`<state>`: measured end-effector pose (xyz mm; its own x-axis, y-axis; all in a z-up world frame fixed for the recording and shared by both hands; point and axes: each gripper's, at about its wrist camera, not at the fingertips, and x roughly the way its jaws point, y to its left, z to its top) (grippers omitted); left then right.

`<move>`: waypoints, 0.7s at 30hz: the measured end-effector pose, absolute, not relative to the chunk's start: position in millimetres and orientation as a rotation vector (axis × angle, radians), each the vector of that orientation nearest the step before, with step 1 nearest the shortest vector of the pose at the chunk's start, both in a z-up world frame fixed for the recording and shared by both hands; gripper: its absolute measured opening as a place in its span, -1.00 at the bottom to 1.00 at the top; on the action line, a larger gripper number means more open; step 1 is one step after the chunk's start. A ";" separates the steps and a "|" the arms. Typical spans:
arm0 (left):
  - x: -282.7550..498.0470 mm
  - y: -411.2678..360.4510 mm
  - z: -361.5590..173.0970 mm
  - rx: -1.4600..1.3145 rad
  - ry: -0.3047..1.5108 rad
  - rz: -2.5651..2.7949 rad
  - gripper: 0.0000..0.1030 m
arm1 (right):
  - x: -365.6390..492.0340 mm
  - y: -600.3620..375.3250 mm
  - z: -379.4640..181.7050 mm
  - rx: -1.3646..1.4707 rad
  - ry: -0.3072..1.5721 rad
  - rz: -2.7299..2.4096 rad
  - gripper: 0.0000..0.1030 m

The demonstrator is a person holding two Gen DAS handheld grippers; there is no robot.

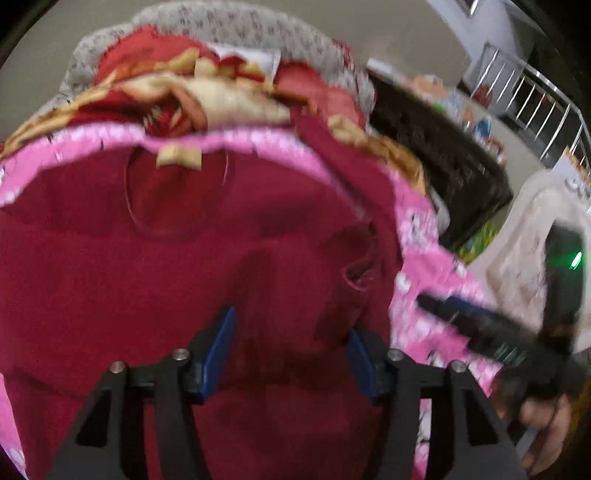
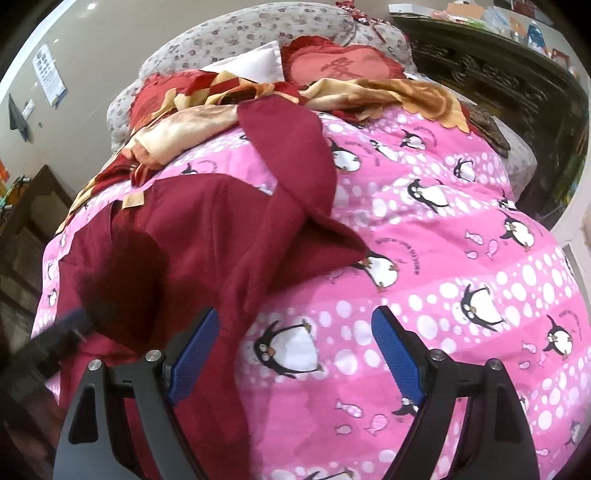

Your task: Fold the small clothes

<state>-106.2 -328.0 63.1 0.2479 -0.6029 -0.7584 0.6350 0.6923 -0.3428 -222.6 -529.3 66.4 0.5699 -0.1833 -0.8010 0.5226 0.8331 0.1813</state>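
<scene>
A dark red garment lies spread on a pink penguin-print bedsheet, neckline toward the far side. My left gripper hangs over its lower middle, blue pads apart and nothing pinched between them; this view is blurred. In the right wrist view the garment lies at the left, one sleeve thrown back across the sheet. My right gripper stands open above the garment's right edge and bare sheet. My right gripper also shows as a dark blur at the right of the left wrist view, with a hand behind it.
Red and gold blankets and a heart-shaped red cushion are piled at the far end against a grey flowered headboard. Dark carved wooden furniture runs along the right side. A pale plastic seat and a metal railing stand beyond.
</scene>
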 end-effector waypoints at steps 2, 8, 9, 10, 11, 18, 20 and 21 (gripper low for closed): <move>-110.4 -314.5 63.3 0.038 1.022 -0.861 0.28 | -222.0 -528.2 70.1 0.408 0.856 -0.414 1.00; -100.4 -247.8 82.8 0.025 0.899 -0.768 0.74 | -210.1 -521.9 67.9 0.395 0.837 -0.348 1.00; -94.1 -237.2 82.8 0.012 0.908 -0.751 0.74 | -208.2 -520.9 67.6 0.402 0.831 -0.337 1.00; -89.5 -231.4 82.5 0.005 0.920 -0.735 0.74 | -207.6 -520.1 66.8 0.408 0.826 -0.326 1.00; -85.6 -226.0 81.5 -0.003 0.927 -0.718 0.74 | -204.8 -518.4 65.7 0.420 0.823 -0.306 1.00; -54.4 -188.4 63.2 -0.019 0.950 -0.532 0.74 | -172.7 -496.4 64.3 0.307 0.825 -0.206 1.00; -48.6 -177.7 56.1 -0.033 0.958 -0.482 0.74 | -154.5 -493.8 60.4 0.231 0.848 -0.206 0.91; -45.3 -173.1 52.6 -0.043 0.963 -0.464 0.74 | -147.0 -493.1 56.1 0.212 0.870 -0.193 0.84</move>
<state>-45.3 -173.1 52.6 0.4815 -0.3990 -0.7804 0.3614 0.9015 -0.2379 -147.0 -493.1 56.1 0.6298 -0.0811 -0.7725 0.2527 0.9618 0.1050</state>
